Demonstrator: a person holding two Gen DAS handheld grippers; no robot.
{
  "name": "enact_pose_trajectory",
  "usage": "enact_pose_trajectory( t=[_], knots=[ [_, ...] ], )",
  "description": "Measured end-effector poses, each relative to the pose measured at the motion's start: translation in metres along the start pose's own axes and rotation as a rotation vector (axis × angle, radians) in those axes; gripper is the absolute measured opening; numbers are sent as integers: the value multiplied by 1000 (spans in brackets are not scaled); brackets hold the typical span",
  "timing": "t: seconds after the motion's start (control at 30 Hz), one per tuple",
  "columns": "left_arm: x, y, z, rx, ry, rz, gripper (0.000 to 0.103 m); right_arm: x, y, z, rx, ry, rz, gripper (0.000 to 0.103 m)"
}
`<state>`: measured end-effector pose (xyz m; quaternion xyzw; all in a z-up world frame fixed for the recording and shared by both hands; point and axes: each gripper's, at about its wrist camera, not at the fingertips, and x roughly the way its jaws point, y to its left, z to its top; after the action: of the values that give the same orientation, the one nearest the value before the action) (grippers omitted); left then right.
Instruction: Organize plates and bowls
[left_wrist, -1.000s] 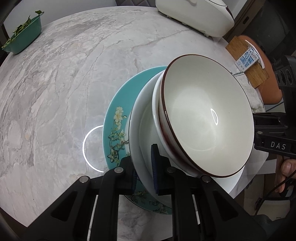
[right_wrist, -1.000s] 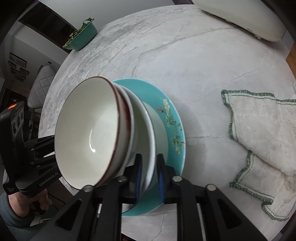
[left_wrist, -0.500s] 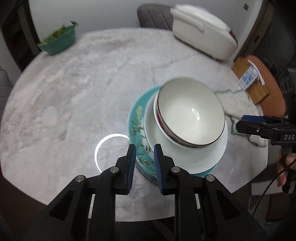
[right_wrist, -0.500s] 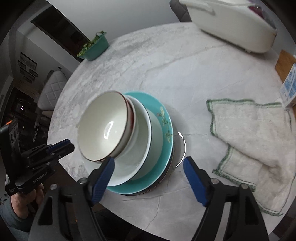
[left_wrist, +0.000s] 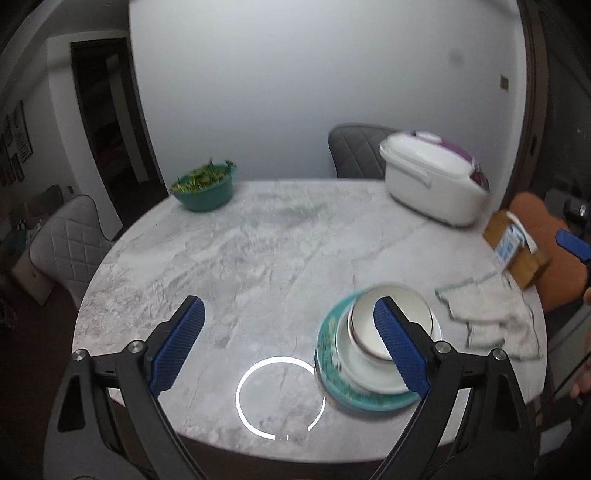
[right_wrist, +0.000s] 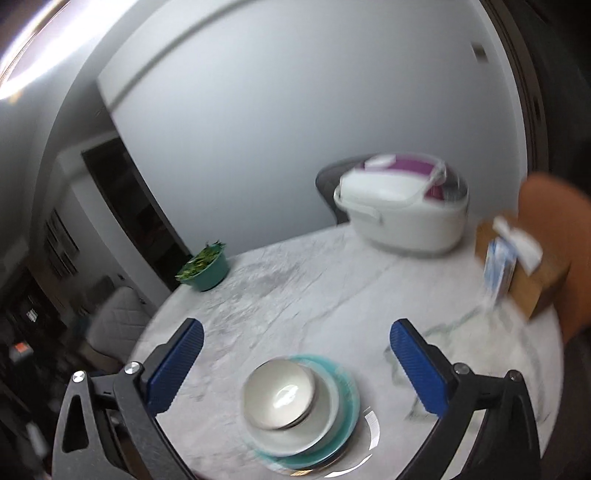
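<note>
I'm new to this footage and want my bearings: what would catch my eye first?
The stack of white bowls on a white plate and a teal floral plate stands near the front edge of the round grey marble table. The left gripper and right gripper frame it, jaws wide and empty. A white rice cooker with purple lid sits at the far right.

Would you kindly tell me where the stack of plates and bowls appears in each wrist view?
Left wrist: the stack sits lower right, partly behind the right-hand blue pad of the open tongs.
Right wrist: the stack sits bottom centre, between the wide-open pads, untouched.
Shared landmark: the white rice cooker, on the table's far side in both.
</note>
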<state>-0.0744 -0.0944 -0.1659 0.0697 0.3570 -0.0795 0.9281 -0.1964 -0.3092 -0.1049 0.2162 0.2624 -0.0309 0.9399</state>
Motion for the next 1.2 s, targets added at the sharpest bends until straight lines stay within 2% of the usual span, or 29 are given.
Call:
enact_pose_trajectory(
  t=[0.07, 0.13, 0.17, 0.2, 0.23, 0.33, 0.43, 0.5, 0.57, 0.6, 0.67, 0.73, 0.8, 0.9, 1.03, 1.2],
  knots=[
    [-8, 6, -4, -15, 36, -23, 93, -16, 12, -5, -21, -56, -15, 103],
    [-26, 12, -10, -38, 26, -49, 93, -42, 38, -10, -151, -147, -57, 103],
    [-36, 15, -13, -42, 12, -50, 96, -52, 51, -14, -207, -179, -62, 103],
    [-45, 16, -19, -38, 8, -42, 103, -59, 56, -16, -224, -186, -42, 103],
    [-55, 15, -25, -27, 13, -29, 103, -65, 62, -20, -221, -178, -15, 103],
    [-75, 16, -38, -13, 28, -9, 103, -77, 72, -29, -198, -150, -14, 103],
    [-90, 20, -47, -72, 64, -65, 103, -103, 81, -35, -202, -251, -31, 103],
    [-97, 19, -51, -85, 99, -48, 103, -110, 86, -31, -211, -263, -29, 103],
    [-103, 14, -53, -76, 119, 1, 103, -101, 87, -24, -180, -140, -38, 103],
    [-105, 12, -53, -73, 133, 21, 103, -92, 90, -22, -199, -62, -74, 103],
    [-105, 10, -53, -91, 160, 49, 103, -79, 93, -25, -272, 12, -144, 103],
    [-102, 10, -50, -139, 182, 45, 103, -68, 88, -28, -274, 111, -197, 103],
    [-106, 6, -49, -182, 188, 61, 103, -62, 73, -29, -220, 213, -179, 103],
    [-115, -9, -46, -178, 187, 93, 103, -66, 58, -29, -210, 249, -222, 103],
    [-127, -27, -43, -185, 200, 73, 103, -69, 49, -27, -220, 303, -185, 103],
    [-138, -45, -37, -169, 200, 82, 103, -83, 61, -25, -303, 276, -151, 103]
  ],
)
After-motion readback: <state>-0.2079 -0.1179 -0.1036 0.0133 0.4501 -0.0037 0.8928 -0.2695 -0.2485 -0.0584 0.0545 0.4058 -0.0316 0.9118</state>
